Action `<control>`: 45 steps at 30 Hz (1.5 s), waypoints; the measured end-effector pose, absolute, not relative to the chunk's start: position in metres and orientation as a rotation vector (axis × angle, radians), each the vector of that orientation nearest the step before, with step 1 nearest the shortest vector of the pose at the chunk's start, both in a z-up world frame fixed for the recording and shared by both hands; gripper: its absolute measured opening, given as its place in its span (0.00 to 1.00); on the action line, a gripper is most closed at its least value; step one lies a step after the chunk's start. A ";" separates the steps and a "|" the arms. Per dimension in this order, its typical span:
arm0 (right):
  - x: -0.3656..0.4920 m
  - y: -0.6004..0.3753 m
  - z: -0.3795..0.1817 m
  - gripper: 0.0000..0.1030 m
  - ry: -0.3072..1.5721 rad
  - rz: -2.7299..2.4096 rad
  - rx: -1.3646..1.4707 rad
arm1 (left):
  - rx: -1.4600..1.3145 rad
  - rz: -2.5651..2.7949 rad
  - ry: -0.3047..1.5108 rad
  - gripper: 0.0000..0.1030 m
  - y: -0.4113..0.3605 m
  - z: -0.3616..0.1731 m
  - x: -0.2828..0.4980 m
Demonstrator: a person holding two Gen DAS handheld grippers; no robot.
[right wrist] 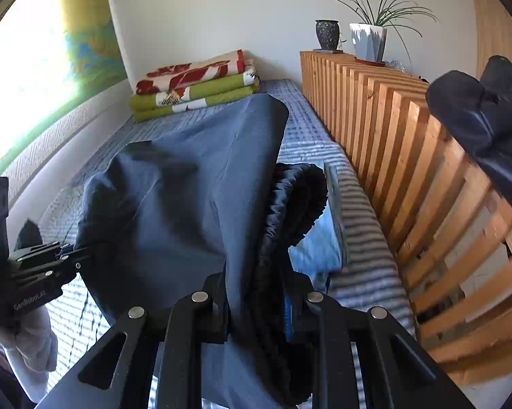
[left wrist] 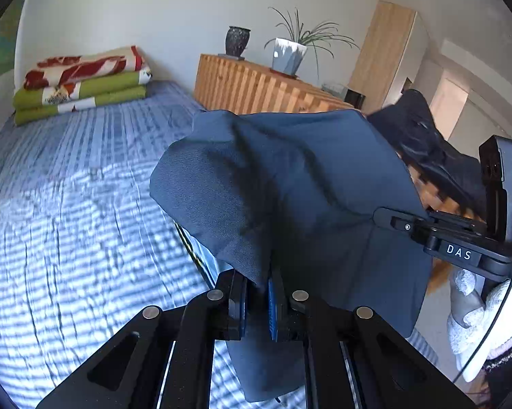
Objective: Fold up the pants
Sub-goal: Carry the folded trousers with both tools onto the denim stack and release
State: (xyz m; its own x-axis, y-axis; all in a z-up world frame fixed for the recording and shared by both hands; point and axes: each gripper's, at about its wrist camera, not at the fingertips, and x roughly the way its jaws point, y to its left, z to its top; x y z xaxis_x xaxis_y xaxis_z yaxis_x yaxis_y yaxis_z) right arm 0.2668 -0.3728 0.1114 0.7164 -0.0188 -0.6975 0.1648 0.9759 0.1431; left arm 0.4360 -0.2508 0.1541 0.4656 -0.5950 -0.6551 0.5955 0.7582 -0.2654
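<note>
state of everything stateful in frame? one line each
left gripper: shut on the pants, held above the bed
right gripper: shut on the pants at the gathered waistband
pants: lifted, draped between both grippers, not yet folded
blankets: folded, stacked on the bed
bed: cover spread flat

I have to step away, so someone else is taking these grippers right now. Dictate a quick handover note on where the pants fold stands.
Left claw: shut on the dark blue pants, gripping plain fabric.
Right claw: shut on the pants at the gathered elastic waistband.
The pants hang between both claws, raised off the striped bedspread.
Done: pants picked up at two points.
Left: lay them flat on the bed and make the folds; no fold is visible yet.
A second dark garment lies over the wooden slatted rail.
</note>
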 end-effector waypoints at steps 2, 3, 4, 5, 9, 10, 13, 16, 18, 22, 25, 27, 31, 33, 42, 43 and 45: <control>0.293 -0.382 0.110 0.19 0.754 -0.112 0.191 | -0.012 -0.727 0.806 0.09 -0.260 0.153 0.466; 0.306 -0.386 0.109 0.19 0.749 -0.119 0.184 | -0.020 -0.726 0.811 0.09 -0.264 0.151 0.481; 0.320 -0.391 0.106 0.19 0.751 -0.126 0.176 | -0.025 -0.723 0.813 0.09 -0.269 0.148 0.497; 0.332 -0.395 0.102 0.19 0.753 -0.130 0.172 | -0.025 -0.717 0.812 0.09 -0.273 0.145 0.510; 0.380 -0.407 0.087 0.19 0.764 -0.139 0.146 | -0.031 -0.697 0.820 0.09 -0.294 0.120 0.562; 0.393 -0.411 0.080 0.19 0.768 -0.147 0.141 | -0.038 -0.691 0.828 0.09 -0.299 0.110 0.575; 0.420 -0.422 0.053 0.19 0.793 -0.157 0.152 | -0.065 -0.679 0.865 0.09 -0.309 0.076 0.607; 0.441 -0.427 0.020 0.19 0.837 -0.182 0.119 | -0.066 -0.666 0.909 0.14 -0.320 0.041 0.632; 0.452 -0.429 0.001 0.32 0.878 -0.228 0.093 | -0.053 -0.618 0.951 0.32 -0.324 0.020 0.641; 0.451 -0.451 -0.009 0.54 0.884 -0.378 0.124 | -0.128 -0.601 0.957 0.45 -0.309 0.010 0.647; 0.432 -0.462 0.007 0.57 0.798 -0.464 0.156 | -0.133 -0.606 0.899 0.48 -0.292 0.018 0.638; 0.417 -0.454 0.020 0.57 0.724 -0.455 0.166 | -0.138 -0.644 0.892 0.47 -0.286 0.021 0.626; 0.391 -0.420 0.026 0.57 0.707 -0.264 0.186 | -0.068 -0.772 0.904 0.40 -0.301 0.018 0.584; 0.381 -0.399 0.016 0.57 0.756 -0.207 0.151 | -0.025 -0.824 0.903 0.40 -0.310 0.014 0.559; 0.324 -0.413 -0.038 0.57 0.955 -0.312 0.153 | 0.099 -0.819 0.990 0.40 -0.308 -0.026 0.495; 0.317 -0.412 -0.038 0.57 0.967 -0.322 0.156 | 0.090 -0.809 1.001 0.40 -0.300 -0.023 0.487; 0.300 -0.409 -0.034 0.57 0.972 -0.359 0.163 | 0.077 -0.787 1.021 0.40 -0.284 -0.019 0.477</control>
